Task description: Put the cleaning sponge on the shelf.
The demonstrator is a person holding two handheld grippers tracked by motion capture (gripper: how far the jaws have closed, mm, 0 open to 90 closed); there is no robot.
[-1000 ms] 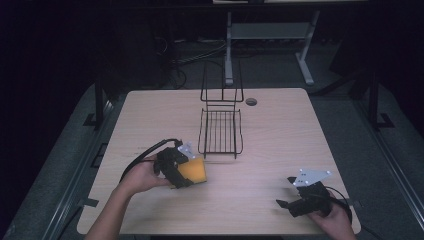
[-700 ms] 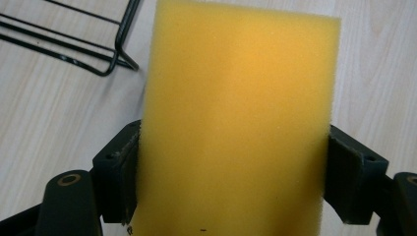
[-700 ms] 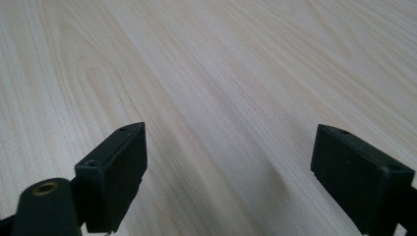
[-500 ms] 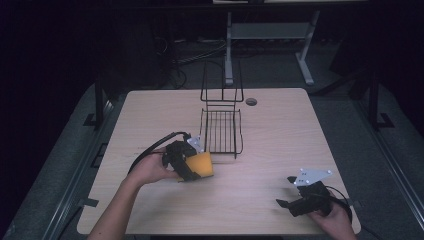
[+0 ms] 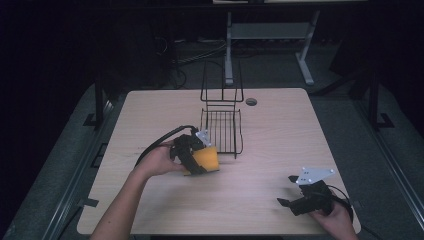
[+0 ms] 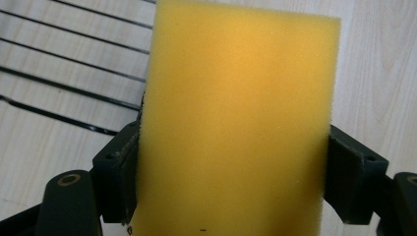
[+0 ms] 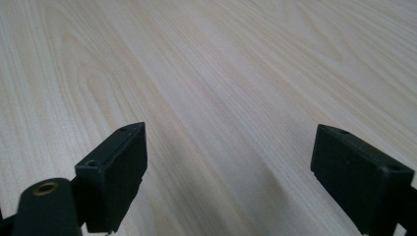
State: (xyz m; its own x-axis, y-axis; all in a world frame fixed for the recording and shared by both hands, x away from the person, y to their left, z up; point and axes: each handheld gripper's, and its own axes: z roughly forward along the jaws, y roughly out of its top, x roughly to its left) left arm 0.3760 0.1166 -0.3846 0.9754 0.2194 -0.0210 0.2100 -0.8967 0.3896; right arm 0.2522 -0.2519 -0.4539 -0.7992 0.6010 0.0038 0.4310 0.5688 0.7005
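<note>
The left gripper (image 5: pixel 200 161) clamps a porous yellow foam sponge (image 6: pixel 236 123), a flat rectangular block, beside the black wire rack (image 5: pixel 222 131); the right gripper (image 7: pixel 228 177) gapes wide over pale woodgrain table (image 7: pixel 221 73).

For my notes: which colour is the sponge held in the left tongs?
Yellow-orange. The sponge shows best in the left gripper view, clamped in the left tongs.
</note>
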